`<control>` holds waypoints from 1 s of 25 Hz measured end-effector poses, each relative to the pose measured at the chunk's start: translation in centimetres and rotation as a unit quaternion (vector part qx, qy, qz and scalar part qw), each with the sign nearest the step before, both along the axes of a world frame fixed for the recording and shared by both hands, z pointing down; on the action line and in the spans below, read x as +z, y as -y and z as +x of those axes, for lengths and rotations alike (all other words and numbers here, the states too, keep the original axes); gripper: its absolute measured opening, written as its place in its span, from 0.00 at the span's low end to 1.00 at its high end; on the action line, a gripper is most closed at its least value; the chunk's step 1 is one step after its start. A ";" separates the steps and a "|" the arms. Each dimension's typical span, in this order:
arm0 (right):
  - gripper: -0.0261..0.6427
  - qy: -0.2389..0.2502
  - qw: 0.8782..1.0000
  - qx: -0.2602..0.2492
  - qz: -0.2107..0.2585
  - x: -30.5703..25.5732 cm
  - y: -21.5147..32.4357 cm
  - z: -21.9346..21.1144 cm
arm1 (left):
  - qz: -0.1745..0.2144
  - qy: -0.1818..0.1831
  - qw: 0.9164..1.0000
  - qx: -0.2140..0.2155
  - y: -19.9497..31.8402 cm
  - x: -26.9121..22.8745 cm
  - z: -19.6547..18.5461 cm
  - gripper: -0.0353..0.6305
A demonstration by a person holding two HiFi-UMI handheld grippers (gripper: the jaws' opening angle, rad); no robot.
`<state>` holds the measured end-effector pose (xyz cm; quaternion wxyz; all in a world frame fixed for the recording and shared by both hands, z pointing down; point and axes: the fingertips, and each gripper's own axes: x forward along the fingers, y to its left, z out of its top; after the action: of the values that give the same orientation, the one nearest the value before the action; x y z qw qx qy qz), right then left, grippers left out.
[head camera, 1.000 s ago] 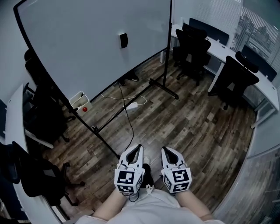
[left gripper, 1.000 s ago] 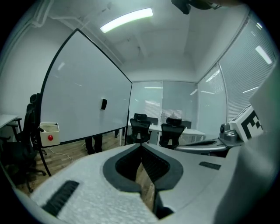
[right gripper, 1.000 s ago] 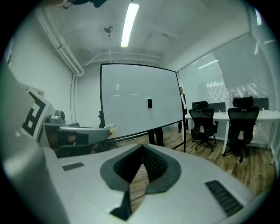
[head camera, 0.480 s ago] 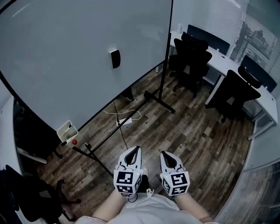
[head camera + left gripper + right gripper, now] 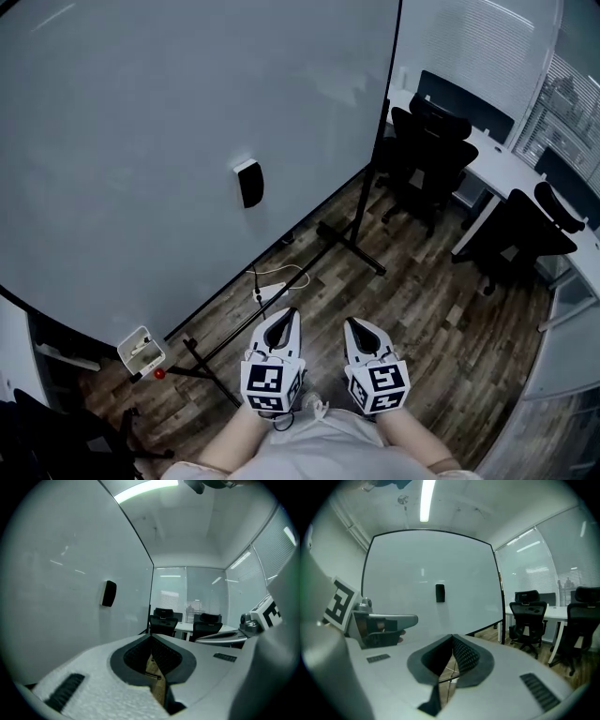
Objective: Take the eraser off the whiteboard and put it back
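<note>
A black eraser (image 5: 249, 183) sticks to the big whiteboard (image 5: 141, 131), above and ahead of both grippers. It shows again as the eraser (image 5: 108, 593) in the left gripper view and the eraser (image 5: 439, 593) in the right gripper view. My left gripper (image 5: 292, 314) and right gripper (image 5: 350, 323) hang side by side low in the head view, well short of the board. Both are shut, jaw tips touching, with nothing between them.
A small white tray (image 5: 141, 352) hangs at the board's lower left, with a red marker cap (image 5: 158, 374) beside it. The board's black stand legs (image 5: 352, 248) and a white cable (image 5: 272, 281) cross the wooden floor. Black office chairs (image 5: 427, 155) and desks stand at the right.
The whiteboard has grown much larger in the head view and the eraser sits closer. Both grippers stay shut and side by side.
</note>
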<state>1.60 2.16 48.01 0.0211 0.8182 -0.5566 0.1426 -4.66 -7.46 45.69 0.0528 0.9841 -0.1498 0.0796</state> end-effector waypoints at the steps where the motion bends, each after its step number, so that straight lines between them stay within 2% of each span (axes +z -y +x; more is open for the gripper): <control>1: 0.08 0.004 1.000 -0.005 0.000 0.1 0.9 0.6 | -0.001 0.001 1.000 -0.006 0.8 0.2 0.5 0.08; 7: 0.08 0.009 0.998 -0.054 -0.002 0.7 5.8 3.4 | -0.001 0.006 0.999 -0.051 4.5 0.8 2.4 0.08; 13: 0.08 -0.007 0.990 -0.139 -0.002 0.9 10.9 7.4 | 0.006 0.008 0.991 -0.131 8.3 0.8 5.2 0.08; 17: 0.08 -0.012 0.976 -0.216 0.007 0.1 14.2 10.1 | 0.008 0.016 0.980 -0.200 10.4 1.1 7.5 0.08; 21: 0.08 -0.021 0.954 -0.299 0.012 -1.2 16.9 11.8 | -0.005 0.009 0.961 -0.277 11.6 0.8 8.9 0.08; 25: 0.08 -0.037 0.938 -0.344 0.030 -2.3 19.2 14.1 | -0.006 0.006 0.944 -0.330 12.9 0.6 10.6 0.08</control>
<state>15.72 -17.08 45.74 0.0648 0.5813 -0.8072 0.0794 5.95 -20.40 46.33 0.0806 0.8785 -0.4664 0.0648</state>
